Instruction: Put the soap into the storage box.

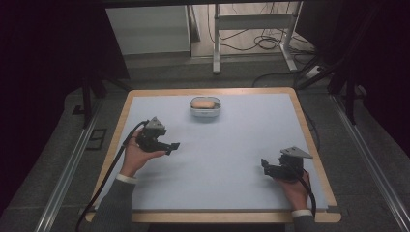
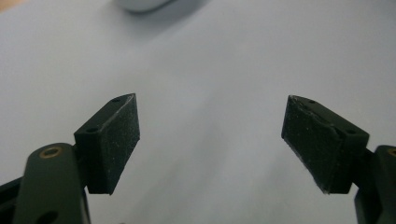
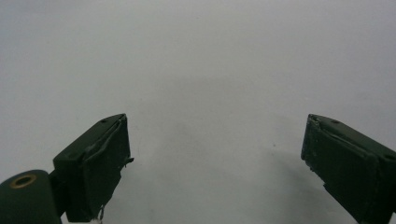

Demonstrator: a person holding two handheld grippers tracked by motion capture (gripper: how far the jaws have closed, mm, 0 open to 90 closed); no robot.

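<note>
Container (image 1: 205, 107) on desk (image 1: 227, 159), upper centre of frame. Left tongs (image 1: 173, 146) lower left of it; right tongs (image 1: 264, 166) lower right, well apart.

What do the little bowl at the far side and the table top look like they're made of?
The bowl looks like glossy white ceramic or plastic, judging by its smooth pale rim; which one can't be told. The table seems to have a matte pale blue-grey sheet, showing no glare, on a board with a light wood-look edge.

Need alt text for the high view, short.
A person holds an open left claw and open right claw low over a pale blue table, both empty. A small clear container holding something tan sits near the far edge.
</note>
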